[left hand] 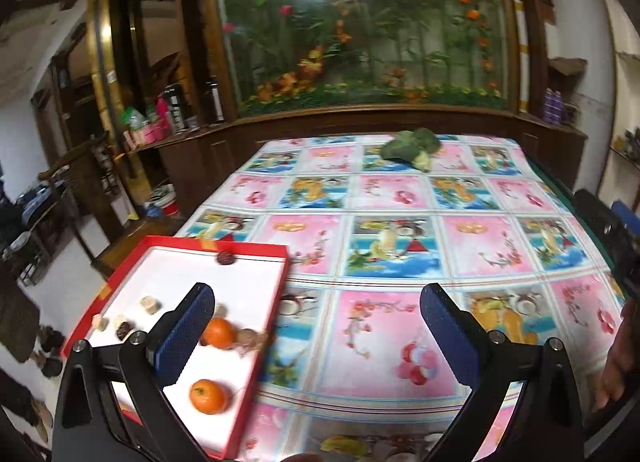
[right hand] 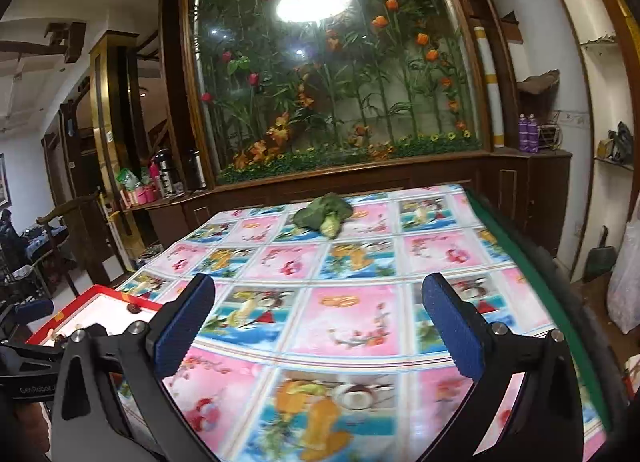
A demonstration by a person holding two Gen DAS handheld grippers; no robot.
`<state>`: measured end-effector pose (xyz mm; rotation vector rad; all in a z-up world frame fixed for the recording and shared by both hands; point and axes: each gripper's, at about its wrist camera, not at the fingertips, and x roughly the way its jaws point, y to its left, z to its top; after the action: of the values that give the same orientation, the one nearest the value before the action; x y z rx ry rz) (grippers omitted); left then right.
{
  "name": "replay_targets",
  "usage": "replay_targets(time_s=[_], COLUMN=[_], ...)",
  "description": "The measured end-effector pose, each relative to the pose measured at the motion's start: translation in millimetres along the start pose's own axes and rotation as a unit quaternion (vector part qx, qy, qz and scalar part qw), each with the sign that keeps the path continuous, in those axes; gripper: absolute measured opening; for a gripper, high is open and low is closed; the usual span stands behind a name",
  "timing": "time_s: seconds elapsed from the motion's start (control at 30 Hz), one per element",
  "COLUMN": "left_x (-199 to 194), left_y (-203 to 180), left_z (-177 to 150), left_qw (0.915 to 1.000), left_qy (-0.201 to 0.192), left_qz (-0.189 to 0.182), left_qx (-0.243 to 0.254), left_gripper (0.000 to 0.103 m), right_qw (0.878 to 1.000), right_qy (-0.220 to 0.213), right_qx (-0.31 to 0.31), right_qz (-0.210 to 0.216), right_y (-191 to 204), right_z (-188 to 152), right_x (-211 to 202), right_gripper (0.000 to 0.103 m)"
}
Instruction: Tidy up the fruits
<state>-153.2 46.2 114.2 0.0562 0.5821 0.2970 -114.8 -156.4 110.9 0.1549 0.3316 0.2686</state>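
Observation:
A red box lid with a white inside (left hand: 256,258) lies at the table's front left. In it are two oranges (left hand: 209,396) (left hand: 218,332), a walnut (left hand: 250,340), a dark red date (left hand: 226,259) and several small pale and dark pieces (left hand: 151,305). My left gripper (left hand: 316,326) hangs open above the table, its left finger over the box and nothing between its fingers. In the right wrist view my right gripper (right hand: 320,322) is open and empty over the tablecloth, and the box (right hand: 100,292) shows at the left edge. A head of broccoli (left hand: 412,148) (right hand: 324,216) lies at the table's far side.
A bright patterned cloth (left hand: 400,246) covers the table, whose green edge (right hand: 516,246) runs down the right. Behind stand a wooden cabinet (right hand: 360,178) with a flower display, flasks and bottles (right hand: 168,174) on its left shelf, and chairs (right hand: 60,230) at the far left.

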Motion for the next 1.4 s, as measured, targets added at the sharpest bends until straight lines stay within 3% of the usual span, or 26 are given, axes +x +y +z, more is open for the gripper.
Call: replay_targets(time_s=[0.2, 0.43, 0.57, 0.77, 1.03, 1.4], left_x=[0, 6, 15, 28, 33, 38], left_y=[21, 36, 28, 4, -10, -15], left_z=[-5, -8, -4, 0, 11, 17], left_qw=[0.9997, 0.9994, 0.9998, 0.9995, 0.9992, 0.9992], left_qy=[-0.008, -0.003, 0.001, 0.019, 0.019, 0.02], left_qz=[0.022, 0.021, 0.016, -0.019, -0.031, -0.029], left_qx=[-0.009, -0.026, -0.012, 0.018, 0.014, 0.017], left_gripper=[0.103, 0.103, 0.103, 0.103, 0.102, 0.102], right_qw=[1.0, 0.999, 0.997, 0.996, 0.997, 0.998], right_qy=[0.022, 0.038, 0.062, 0.065, 0.048, 0.048], right_qx=[0.013, -0.032, -0.034, -0.014, -0.037, -0.019], right_qz=[0.018, 0.022, -0.012, -0.054, -0.043, -0.034], right_y=[18, 47, 33, -6, -3, -6], right_z=[-7, -11, -13, -12, -3, -1], right_x=[11, 14, 28, 39, 39, 43], right_gripper=[0.103, 0.103, 0.103, 0.103, 0.103, 0.103])
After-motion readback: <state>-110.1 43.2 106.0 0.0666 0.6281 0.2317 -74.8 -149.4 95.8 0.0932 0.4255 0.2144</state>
